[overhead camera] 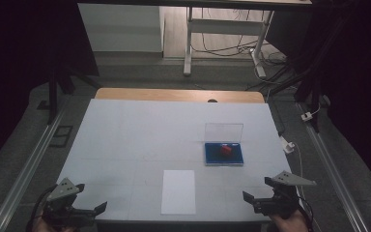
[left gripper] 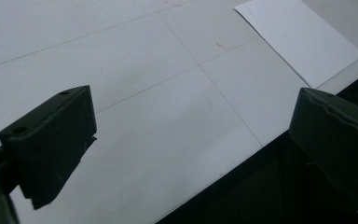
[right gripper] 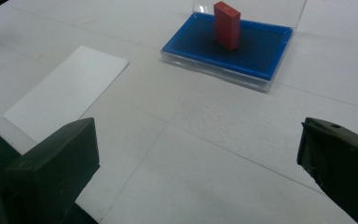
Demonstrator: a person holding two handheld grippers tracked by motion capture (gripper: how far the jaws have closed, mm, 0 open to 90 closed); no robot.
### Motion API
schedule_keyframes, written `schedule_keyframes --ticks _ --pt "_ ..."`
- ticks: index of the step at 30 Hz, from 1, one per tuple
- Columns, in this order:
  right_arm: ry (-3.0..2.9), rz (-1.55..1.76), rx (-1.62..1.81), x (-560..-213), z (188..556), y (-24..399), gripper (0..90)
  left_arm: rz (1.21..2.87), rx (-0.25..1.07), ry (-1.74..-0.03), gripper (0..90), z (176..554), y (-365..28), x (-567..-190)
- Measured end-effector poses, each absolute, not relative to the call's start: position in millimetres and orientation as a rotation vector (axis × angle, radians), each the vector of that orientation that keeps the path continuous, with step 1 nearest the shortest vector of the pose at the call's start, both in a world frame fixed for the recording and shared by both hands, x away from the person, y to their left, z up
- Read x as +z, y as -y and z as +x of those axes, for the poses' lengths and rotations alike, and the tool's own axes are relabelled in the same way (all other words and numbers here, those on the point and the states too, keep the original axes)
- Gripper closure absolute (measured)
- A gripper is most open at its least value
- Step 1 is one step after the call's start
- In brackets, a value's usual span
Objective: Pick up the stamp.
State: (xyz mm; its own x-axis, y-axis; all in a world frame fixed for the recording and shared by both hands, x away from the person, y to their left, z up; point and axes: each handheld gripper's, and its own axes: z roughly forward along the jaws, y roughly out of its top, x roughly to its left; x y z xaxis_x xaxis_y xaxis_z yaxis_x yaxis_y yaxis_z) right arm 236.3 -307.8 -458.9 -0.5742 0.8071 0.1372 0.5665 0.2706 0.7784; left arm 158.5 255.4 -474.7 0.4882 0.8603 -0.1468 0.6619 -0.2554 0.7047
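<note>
While both jaws stood wide w/ nothing between, the right gripper (overhead camera: 263, 189) hovered at the table's (overhead camera: 125, 145) near edge, the left gripper (overhead camera: 88, 197) likewise. Red block (right gripper: 227, 24) stood upright on the blue tray (right gripper: 261, 51) ahead — white paper (right gripper: 65, 93) nearer. Best approach, probably: come in level, pinch the block's broad faces — avoid the clear lid (overhead camera: 223, 131).

Desk (overhead camera: 125, 135) with three items. A sheet of paper (overhead camera: 178, 191) lies flat near the front edge, about midway across. Behind it and to the right lies an open case (overhead camera: 224, 153), its lid (overhead camera: 223, 131) standing upright along the far side. A small block (overhead camera: 226, 150) stands upright in the case's tray. Left gripper (overhead camera: 88, 199) at the front left corner, right gripper (overhead camera: 257, 190) at the front right corner, both well apart from the items.
</note>
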Motion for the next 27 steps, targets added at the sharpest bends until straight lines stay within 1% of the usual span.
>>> schedule_keyframes --ticks 5,16,22,27 --pt "-2.278 1.239 1.185 -459.0 236.0 305.2 0.0 1.985 0.357 -1.248 0.2 158.5 -257.5 -474.2" --pt "-2.276 1.224 1.179 -458.5 235.3 303.9 0.0 2.021 0.332 -1.234 0.7 160.7 -255.6 -476.1" --pt "-2.286 1.190 1.161 -458.2 234.6 300.6 0.0 2.006 0.310 -1.243 1.0 161.8 -258.1 -476.8" --pt "-2.302 1.157 1.122 -458.3 233.6 296.5 0.0 2.016 0.320 -1.230 1.2 160.6 -256.4 -476.6"
